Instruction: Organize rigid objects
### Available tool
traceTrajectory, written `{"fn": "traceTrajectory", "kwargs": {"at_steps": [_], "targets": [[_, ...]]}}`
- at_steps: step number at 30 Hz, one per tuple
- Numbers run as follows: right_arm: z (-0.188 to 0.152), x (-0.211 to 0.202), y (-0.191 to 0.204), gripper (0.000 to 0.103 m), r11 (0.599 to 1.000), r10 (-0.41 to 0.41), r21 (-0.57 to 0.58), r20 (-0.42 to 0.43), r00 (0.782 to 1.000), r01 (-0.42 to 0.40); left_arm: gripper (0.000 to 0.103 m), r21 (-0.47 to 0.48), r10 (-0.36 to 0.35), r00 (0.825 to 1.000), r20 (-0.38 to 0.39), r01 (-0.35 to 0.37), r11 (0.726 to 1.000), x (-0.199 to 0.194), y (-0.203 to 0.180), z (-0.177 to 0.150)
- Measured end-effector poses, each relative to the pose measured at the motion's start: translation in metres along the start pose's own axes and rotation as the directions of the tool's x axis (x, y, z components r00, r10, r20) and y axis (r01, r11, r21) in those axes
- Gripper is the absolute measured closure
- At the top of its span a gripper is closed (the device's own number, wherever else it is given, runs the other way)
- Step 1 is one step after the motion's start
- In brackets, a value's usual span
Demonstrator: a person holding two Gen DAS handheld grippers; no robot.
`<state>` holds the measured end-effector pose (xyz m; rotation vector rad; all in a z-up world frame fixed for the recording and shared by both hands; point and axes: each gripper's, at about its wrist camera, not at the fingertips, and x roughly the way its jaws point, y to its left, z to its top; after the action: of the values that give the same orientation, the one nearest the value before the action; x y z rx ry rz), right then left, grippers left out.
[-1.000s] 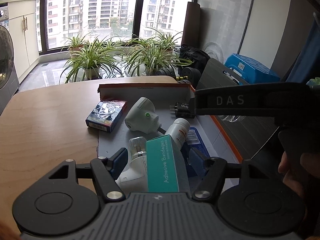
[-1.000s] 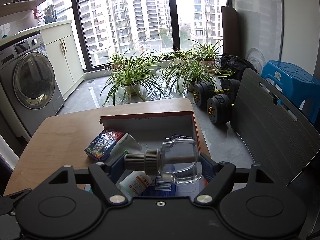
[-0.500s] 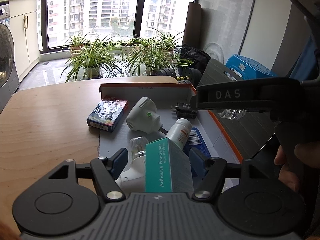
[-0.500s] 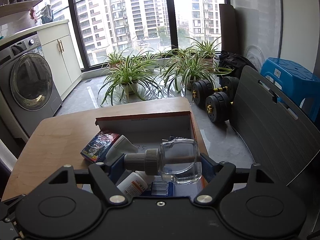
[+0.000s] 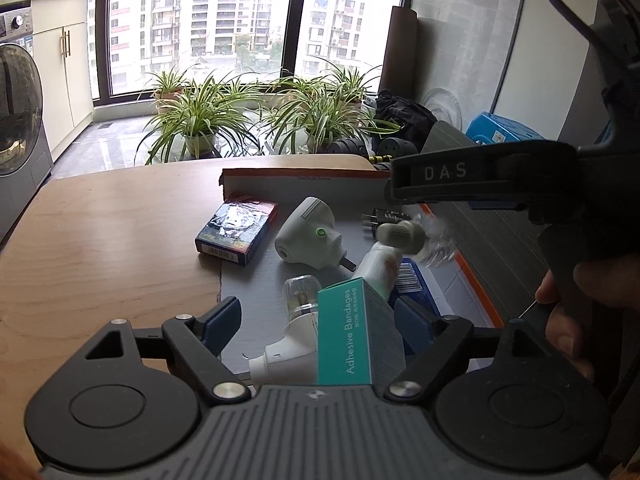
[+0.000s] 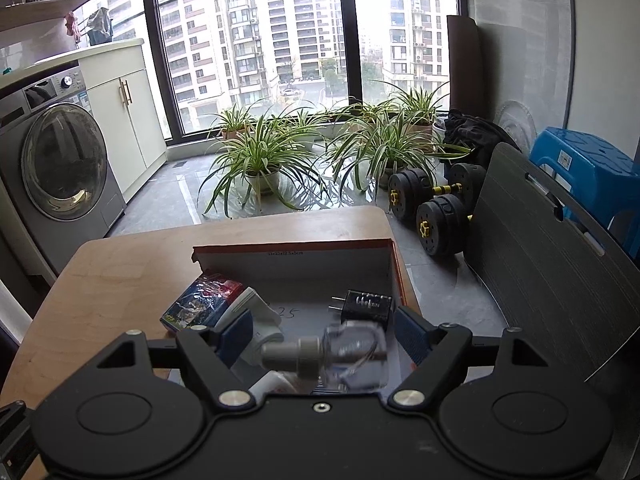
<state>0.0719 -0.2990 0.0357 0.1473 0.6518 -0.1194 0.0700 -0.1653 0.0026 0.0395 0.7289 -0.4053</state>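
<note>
A shallow cardboard tray (image 5: 304, 178) on the wooden table holds several items. My left gripper (image 5: 318, 324) hovers over its near end with its jaws opening. A teal adhesive bandages box (image 5: 352, 332) and a white plug-in device with a clear bulb (image 5: 296, 344) lie between the fingers, and the left pad stands clear of them. My right gripper (image 6: 324, 332) is above the tray's right side. A clear bottle with a grey cap (image 6: 340, 360) shows blurred and low between its fingers, with small gaps to both pads. The left wrist view shows this bottle (image 5: 412, 236) blurred under that gripper.
The tray also holds a blue-and-red card box (image 5: 236, 232), a grey plug unit with a green button (image 5: 308, 236), a black adapter (image 6: 368, 304) and a white bottle (image 5: 380, 268). Bare table (image 5: 100, 240) lies left. A grey chair back (image 6: 560, 280) stands right, dumbbells (image 6: 432, 208) beyond.
The left jaws have spread wider, away from the bandages box. The clear bottle, held sharp and level between the right fingers before, now sits lower and is blurred.
</note>
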Motion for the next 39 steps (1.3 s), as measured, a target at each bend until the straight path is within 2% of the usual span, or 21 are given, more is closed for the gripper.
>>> {"fn": "traceTrajectory", "kwargs": {"at_steps": [10,14,27,39], "targets": [[-0.005,-0.046,-0.012,0.008,0.999,-0.052,0.012,0.053,0.997,0.052,0.002,-0.01,0.024,1.0,0.018,-0.024,1.0,-0.019,0.0,-0.003],[-0.018,-0.068,-0.013,0.007,0.999,-0.043,0.024,0.055,0.998,0.042,0.0,-0.016,0.034,0.999,0.028,-0.033,0.999,-0.033,-0.001,-0.008],[-0.063,-0.113,-0.002,0.006,0.998,-0.048,-0.026,0.036,0.998,0.049,0.0,-0.035,0.099,0.995,0.023,-0.098,0.995,-0.065,-0.003,-0.029],[-0.093,-0.122,-0.009,0.005,0.999,-0.04,-0.031,0.002,0.999,0.04,0.0,-0.072,0.19,0.982,-0.009,-0.19,0.979,-0.071,0.001,-0.047]]}}
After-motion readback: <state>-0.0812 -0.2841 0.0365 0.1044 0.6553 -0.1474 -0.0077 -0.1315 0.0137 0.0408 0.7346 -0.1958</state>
